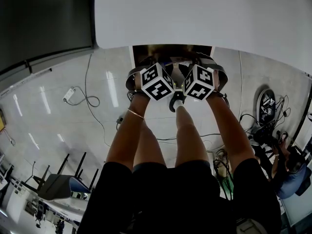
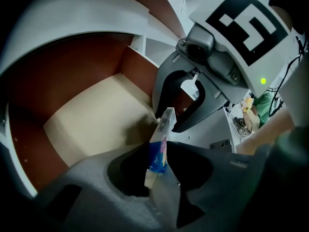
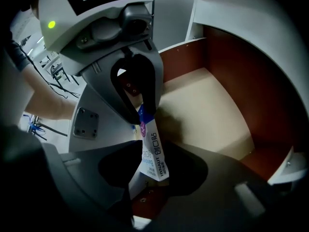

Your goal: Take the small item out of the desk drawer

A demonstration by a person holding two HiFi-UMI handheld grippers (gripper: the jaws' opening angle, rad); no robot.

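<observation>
You're looking down past the white desk (image 1: 195, 13): glossy pale floor (image 1: 53, 126) spreads below it, streaked with ceiling-light reflections, a power strip (image 1: 68, 94) and looping cable (image 1: 91, 101) left of the desk, a dark wall (image 1: 44, 18) beside its left edge

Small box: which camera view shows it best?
The right gripper view: the small box shows its printed face there. The left gripper view shows it narrower and darker. The head view does not show it.

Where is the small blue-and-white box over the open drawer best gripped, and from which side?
Pinch the box across its two broad faces near one short end, coming down from above onto that end. It is a thin, flat carton clear of the drawer floor, so its narrow edges offer little to grip.
</observation>
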